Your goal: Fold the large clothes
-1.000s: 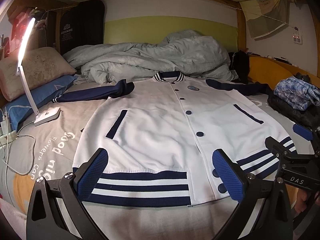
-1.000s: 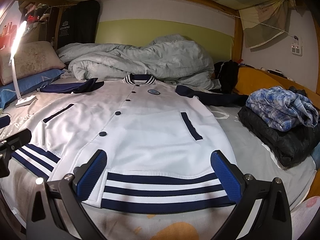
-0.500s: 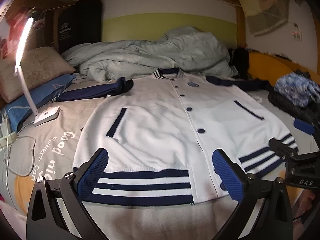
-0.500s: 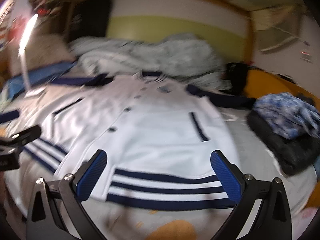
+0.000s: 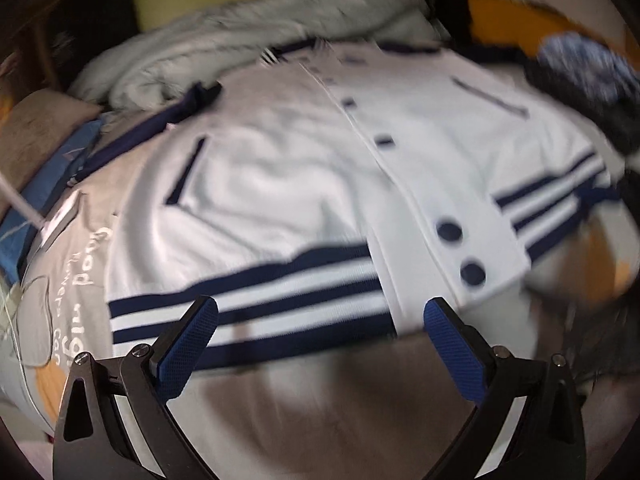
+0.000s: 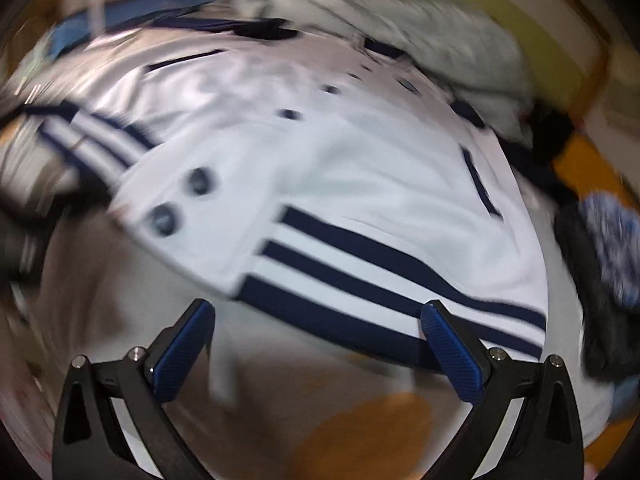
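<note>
The left claw (image 5: 320,344) stood wide open with nothing between its two blue-padded fingers (image 5: 188,344), just short of the striped hem. The right claw (image 6: 318,348) was equally wide open and empty, its right pad over the hem's edge; whether it touched the cloth could not be told through the blur. Ahead of both lay one white button-front jacket with navy stripes (image 5: 288,184), spread flat on the grey printed bed sheet (image 5: 52,300). Two large navy buttons (image 5: 450,231) sat nearest the claws, smaller ones running away up the placket. Two slanted navy pocket slits showed. Beyond the jacket lay one crumpled pale grey duvet (image 5: 248,40). Only the left view showed the sheet's white lettering and the beige pillow (image 5: 36,128) to the left; only the right view showed the orange patch (image 6: 360,432) on the sheet beneath the claw. A blue-and-white bundle (image 6: 612,248) on dark clothing lay far right.
</note>
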`<state>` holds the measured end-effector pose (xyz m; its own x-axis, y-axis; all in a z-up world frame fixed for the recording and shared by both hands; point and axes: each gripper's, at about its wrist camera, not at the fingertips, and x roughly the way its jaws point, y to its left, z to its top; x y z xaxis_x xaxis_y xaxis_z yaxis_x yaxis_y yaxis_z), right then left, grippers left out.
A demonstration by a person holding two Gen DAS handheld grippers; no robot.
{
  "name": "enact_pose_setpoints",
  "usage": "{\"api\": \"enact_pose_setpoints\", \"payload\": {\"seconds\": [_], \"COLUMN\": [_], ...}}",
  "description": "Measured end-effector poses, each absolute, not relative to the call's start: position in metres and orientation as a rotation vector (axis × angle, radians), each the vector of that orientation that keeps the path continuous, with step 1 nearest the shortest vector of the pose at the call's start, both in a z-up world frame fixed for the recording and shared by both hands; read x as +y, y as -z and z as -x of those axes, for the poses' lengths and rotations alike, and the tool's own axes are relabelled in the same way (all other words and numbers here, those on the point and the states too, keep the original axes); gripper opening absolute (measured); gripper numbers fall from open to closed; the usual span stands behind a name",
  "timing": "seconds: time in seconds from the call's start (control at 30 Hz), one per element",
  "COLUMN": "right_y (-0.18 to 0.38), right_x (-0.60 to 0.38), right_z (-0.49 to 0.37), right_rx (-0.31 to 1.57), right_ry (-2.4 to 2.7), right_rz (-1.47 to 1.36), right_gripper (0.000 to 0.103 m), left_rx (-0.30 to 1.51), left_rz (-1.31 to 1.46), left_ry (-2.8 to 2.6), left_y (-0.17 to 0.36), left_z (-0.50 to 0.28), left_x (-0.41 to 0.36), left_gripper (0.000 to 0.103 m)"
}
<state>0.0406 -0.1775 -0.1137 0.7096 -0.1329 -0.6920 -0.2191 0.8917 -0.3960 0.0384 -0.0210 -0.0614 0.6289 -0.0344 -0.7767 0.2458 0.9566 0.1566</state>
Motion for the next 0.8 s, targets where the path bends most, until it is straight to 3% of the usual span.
{"api": "enact_pose_setpoints", "payload": {"seconds": [0.27, 0.5, 0.53, 0.6, 0.67, 0.8], "right_y": [0.111, 0.116, 0.117, 0.117, 0.119, 0.116], "right_x": [-0.200, -0.187, -0.186, -0.184, -0.181, -0.183], "right_z": [-0.051, -0.041, -0.044, -0.044, -0.045, -0.046], "right_rx": [0.788, 0.785, 0.786, 0.780, 0.765, 0.647], "right_ry": [0.031, -0.066, -0.068, -0.073, -0.057, 0.118], "right_rz": [0.455, 0.494, 0.494, 0.499, 0.528, 0.650], "right_gripper": [0.103, 0.103, 0.103, 0.103, 0.103, 0.103], "left_rx": [0.986, 0.895, 0.893, 0.867, 0.827, 0.780], "left_rz": [-0.307, -0.249, -0.216, -0.189, -0.198, -0.227], "left_ry": [0.180, -0.059, -0.067, -0.090, -0.106, -0.199], "left_y": [0.079, 0.072, 0.071, 0.067, 0.060, 0.053], "left_z": [-0.041, -0.061, -0.063, -0.066, -0.067, -0.069], "left_x": [-0.025, 0.008, 0.013, 0.019, 0.022, 0.034], "left_gripper": [0.103, 0.102, 0.100, 0.082, 0.072, 0.064]}}
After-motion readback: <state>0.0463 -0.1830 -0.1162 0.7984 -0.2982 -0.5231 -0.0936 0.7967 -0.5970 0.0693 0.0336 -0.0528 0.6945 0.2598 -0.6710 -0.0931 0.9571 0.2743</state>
